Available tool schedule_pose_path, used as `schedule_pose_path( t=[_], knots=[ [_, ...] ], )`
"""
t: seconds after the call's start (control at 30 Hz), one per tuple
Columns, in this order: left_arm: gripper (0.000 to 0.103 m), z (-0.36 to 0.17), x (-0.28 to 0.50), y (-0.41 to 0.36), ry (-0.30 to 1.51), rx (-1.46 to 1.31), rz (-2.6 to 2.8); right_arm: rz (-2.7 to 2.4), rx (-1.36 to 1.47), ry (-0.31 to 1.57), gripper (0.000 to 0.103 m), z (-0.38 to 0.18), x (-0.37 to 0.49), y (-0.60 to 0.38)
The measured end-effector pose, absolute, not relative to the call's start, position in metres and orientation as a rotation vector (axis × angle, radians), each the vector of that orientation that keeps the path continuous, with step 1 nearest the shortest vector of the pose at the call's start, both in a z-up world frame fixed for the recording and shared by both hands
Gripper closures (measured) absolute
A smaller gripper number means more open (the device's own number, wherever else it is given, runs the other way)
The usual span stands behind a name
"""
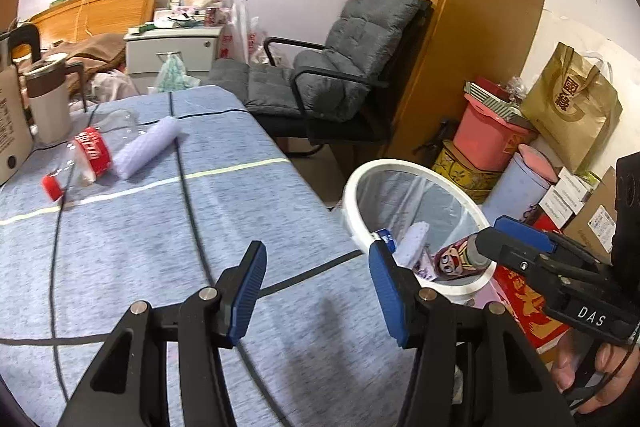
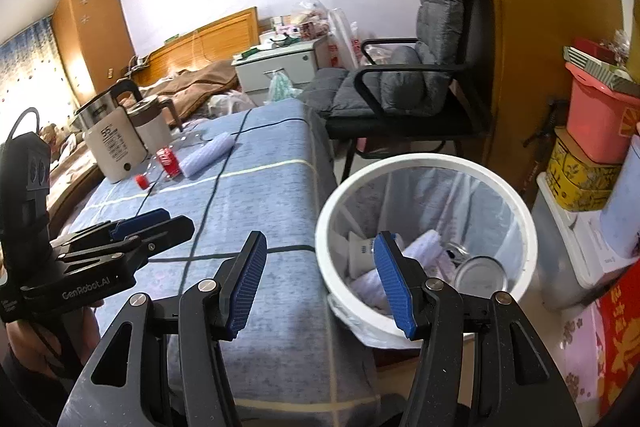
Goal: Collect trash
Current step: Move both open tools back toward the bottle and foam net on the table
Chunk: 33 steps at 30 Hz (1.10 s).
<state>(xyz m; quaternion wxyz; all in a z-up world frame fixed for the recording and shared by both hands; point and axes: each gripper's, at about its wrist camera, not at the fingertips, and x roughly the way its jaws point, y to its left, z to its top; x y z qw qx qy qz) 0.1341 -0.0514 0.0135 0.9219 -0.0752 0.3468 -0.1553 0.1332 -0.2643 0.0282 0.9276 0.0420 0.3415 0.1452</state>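
Tongs point(image 1: 318, 293) empty, bottle point(image 1: 86, 155) well beyond.

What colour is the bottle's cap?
Red. The cap shows best in the left wrist view.

Grey padded chair point(image 2: 420, 83) beside wardrobe point(image 1: 460, 7); kettle point(image 2: 116, 143) on blue-clothed table point(image 1: 248, 195).

bin point(image 2: 424, 163) white | tablecloth point(image 1: 248, 211) blue, striped | fingers point(image 1: 248, 291) blue
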Motion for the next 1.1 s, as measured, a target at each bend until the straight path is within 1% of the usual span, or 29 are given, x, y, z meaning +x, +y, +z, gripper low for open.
schedule_pose_path(
  t=[0.67,0.83,1.1],
  knots=[
    [0.048,0.003,0.112,0.006,0.692,-0.193,-0.202,0.436,0.1,0.736,0.046,0.016,0.137,-0.212],
    [0.048,0.002,0.108,0.017,0.685,-0.192,-0.175,0.461,0.093,0.796,0.046,0.012,0.143,-0.196],
    [0.048,0.004,0.11,0.047,0.684,-0.182,-0.124,0.496,0.086,0.817,0.046,0.014,0.157,-0.17]
  ],
)
